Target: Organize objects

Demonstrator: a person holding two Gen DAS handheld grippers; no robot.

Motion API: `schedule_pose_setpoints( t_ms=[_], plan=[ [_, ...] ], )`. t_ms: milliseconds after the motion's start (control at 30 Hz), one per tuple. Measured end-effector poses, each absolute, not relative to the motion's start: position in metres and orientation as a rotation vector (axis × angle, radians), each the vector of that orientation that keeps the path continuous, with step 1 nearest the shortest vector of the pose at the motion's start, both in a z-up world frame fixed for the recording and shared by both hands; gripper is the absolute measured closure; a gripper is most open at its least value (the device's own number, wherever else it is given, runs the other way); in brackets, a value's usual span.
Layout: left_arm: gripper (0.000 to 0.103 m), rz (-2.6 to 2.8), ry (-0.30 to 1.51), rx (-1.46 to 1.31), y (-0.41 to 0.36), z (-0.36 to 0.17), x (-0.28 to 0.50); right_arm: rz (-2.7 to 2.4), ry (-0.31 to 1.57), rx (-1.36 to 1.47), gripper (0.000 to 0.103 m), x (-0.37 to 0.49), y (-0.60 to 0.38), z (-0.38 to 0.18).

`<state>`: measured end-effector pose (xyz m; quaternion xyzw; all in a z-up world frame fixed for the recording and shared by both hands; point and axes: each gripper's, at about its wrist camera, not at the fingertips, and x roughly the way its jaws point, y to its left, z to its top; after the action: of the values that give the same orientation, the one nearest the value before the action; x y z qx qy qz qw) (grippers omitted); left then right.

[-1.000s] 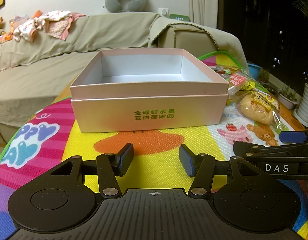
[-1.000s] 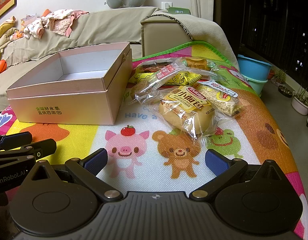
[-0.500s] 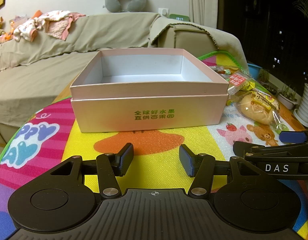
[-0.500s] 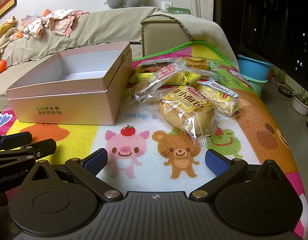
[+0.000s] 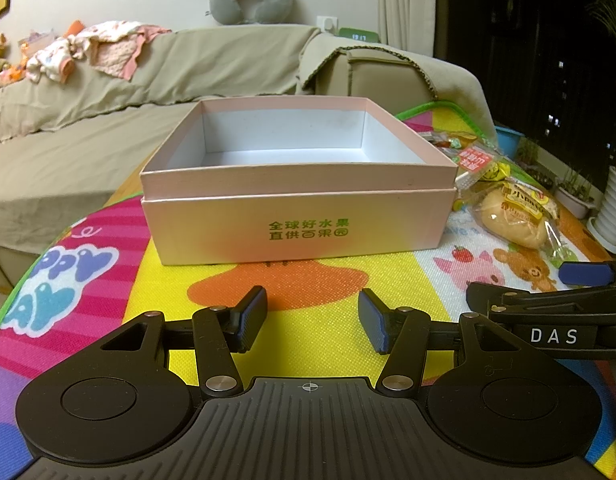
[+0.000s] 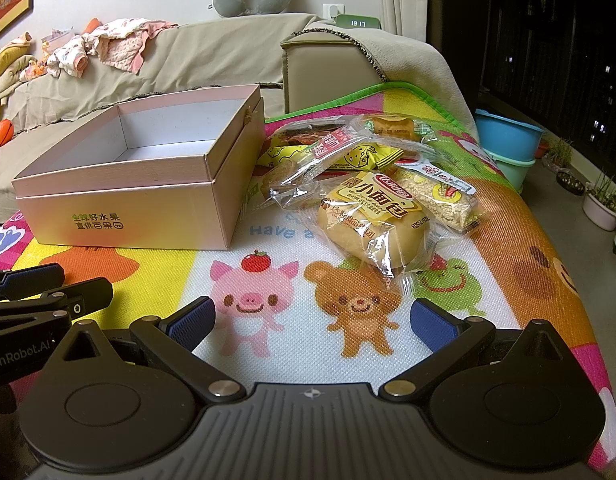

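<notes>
Pink box (image 5: 298, 220) sits open and empty on the cartoon play mat (image 6: 268, 300), straight ahead of the left gripper (image 5: 312, 322), whose fingers stand moderately apart with nothing between them. Right gripper (image 6: 312, 322) has fingers spread wide, also holding nothing, over the pig and bear prints. Snack packets lie piled just right of the box: bread bun (image 6: 372, 220) nearest, sesame bar (image 6: 440, 196) beside it, yellow packet (image 6: 360, 158) behind.
</notes>
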<state>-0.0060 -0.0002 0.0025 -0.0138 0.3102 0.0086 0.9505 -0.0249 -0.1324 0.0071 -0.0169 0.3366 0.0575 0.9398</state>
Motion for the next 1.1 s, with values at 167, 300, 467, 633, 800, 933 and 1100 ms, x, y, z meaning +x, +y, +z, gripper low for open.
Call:
schedule_pose_setpoints(
  t_ms=[167, 300, 467, 633, 800, 933, 1100],
  plan=[
    [0.045, 0.015, 0.633, -0.031, 0.001, 0.002, -0.005, 0.117, 0.687, -0.035, 0.0, -0.024, -0.132, 0.007],
    [0.045, 0.014, 0.633, -0.032, 0.001, 0.002, -0.006, 0.117, 0.688, -0.038, 0.0, -0.024, -0.132, 0.007],
    [0.045, 0.015, 0.633, -0.03, 0.001, 0.002, -0.005, 0.118, 0.69, -0.03, 0.0, -0.028, -0.131, 0.009],
    [0.045, 0.015, 0.633, -0.029, 0.001, 0.002, -0.006, 0.124, 0.707, -0.027, 0.0, -0.023, -0.132, 0.009],
    [0.045, 0.019, 0.635, -0.02, -0.001, 0.002, -0.005, 0.166, 0.76, -0.05, 0.0, -0.019, -0.134, 0.014],
    [0.045, 0.018, 0.635, -0.02, -0.001, 0.002, -0.005, 0.145, 0.788, -0.063, 0.0, -0.017, -0.129, 0.015],
    [0.046, -0.001, 0.638, -0.041, 0.004, 0.005, -0.003, 0.144, 0.855, -0.052, 0.0, -0.008, -0.13, 0.02]
  ],
)
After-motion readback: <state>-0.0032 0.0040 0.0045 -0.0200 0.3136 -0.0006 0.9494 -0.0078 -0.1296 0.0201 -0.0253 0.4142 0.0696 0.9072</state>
